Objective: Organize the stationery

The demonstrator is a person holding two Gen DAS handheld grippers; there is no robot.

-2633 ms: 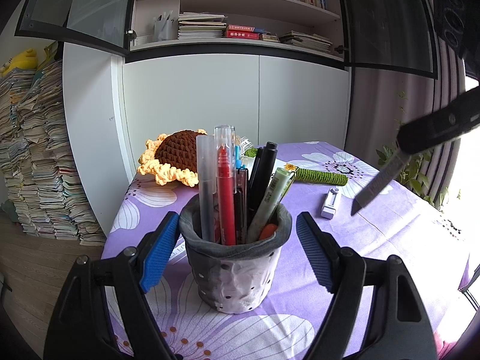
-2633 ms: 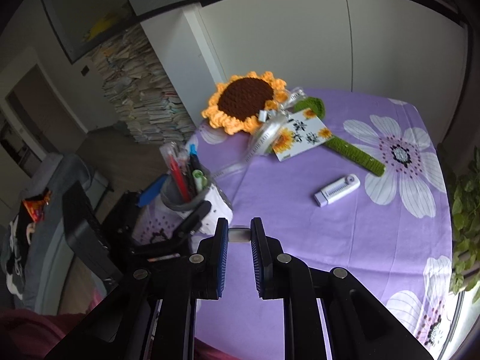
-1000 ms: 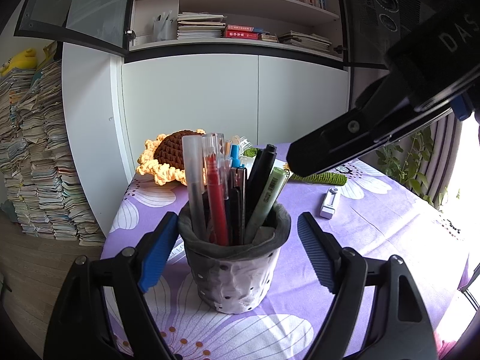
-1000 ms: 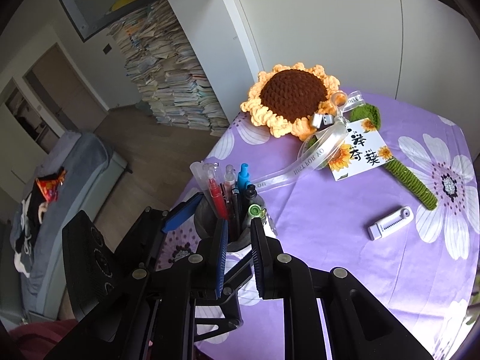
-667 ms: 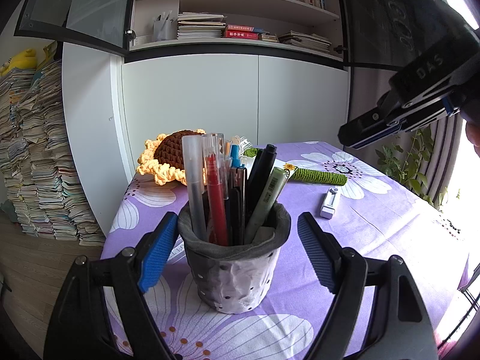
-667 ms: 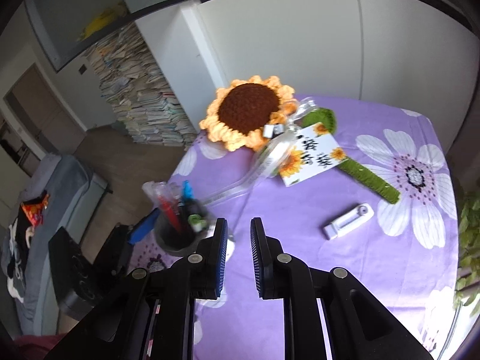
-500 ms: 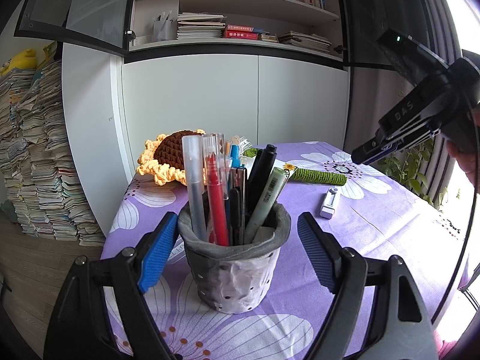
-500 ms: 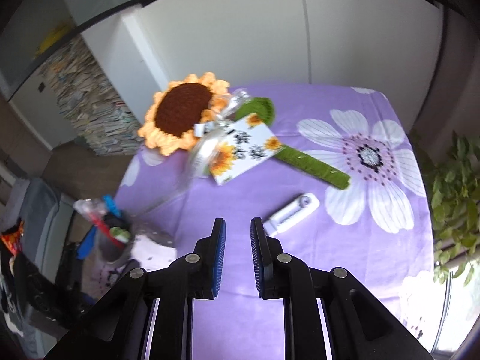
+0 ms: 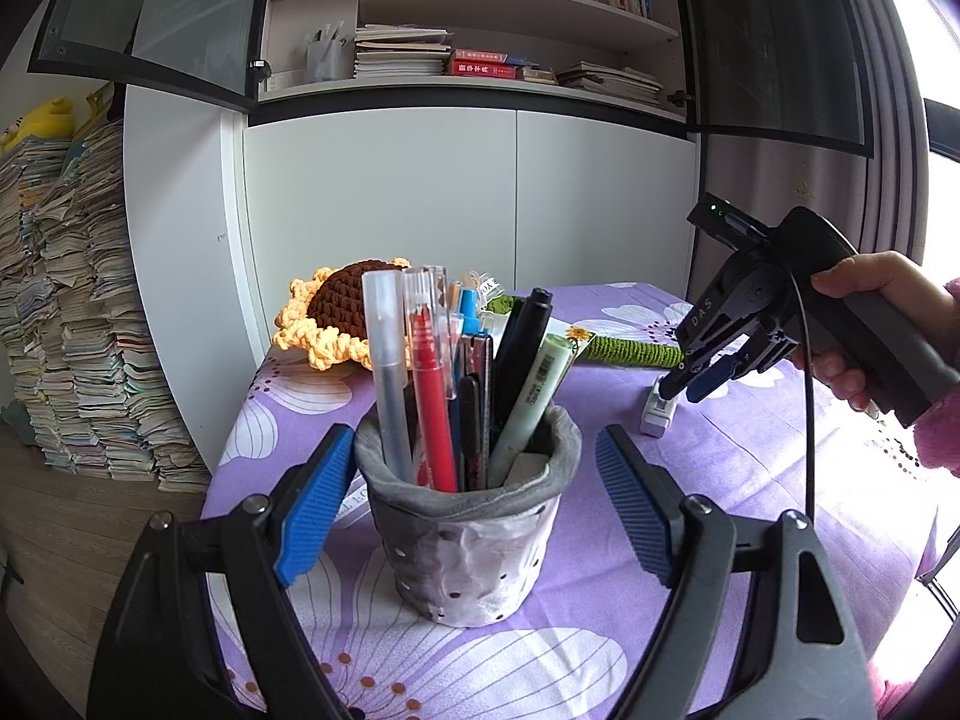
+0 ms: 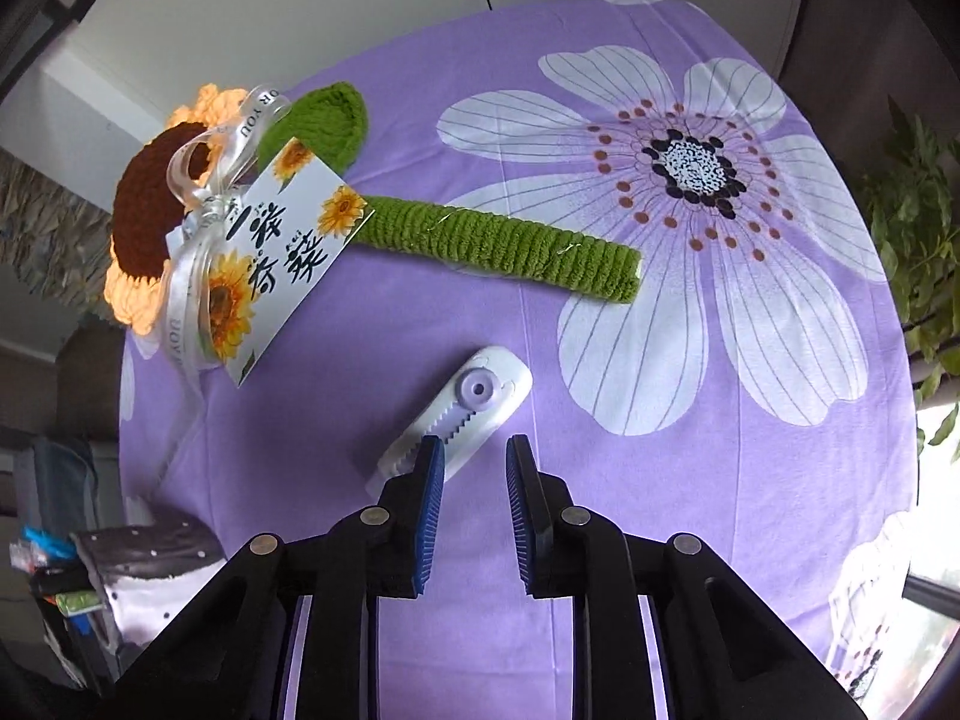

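Right wrist view: we are looking almost straight down on the purple flowered tablecloth, where the last loose piece of stationery we can see, a small white correction tape, is lying flat and at a slant. Judging by the layout, most of the job is already behind us: the grey pen cup is standing crowded with pens and markers, and only the correction tape is waiting to be gathered. We are bringing the right gripper down over the tape's nearer end; its jaws are opening, the blue pads are standing a little apart, and nothing is being held, the left pad overlapping the tape's toothed edge in the picture while the rest of the tape is lying just beyond the tips. In the left wrist view we are keeping the left gripper spread wide on either side of the cup, its pads clear of the cup's wall. The crocheted sunflower is lying farther back.
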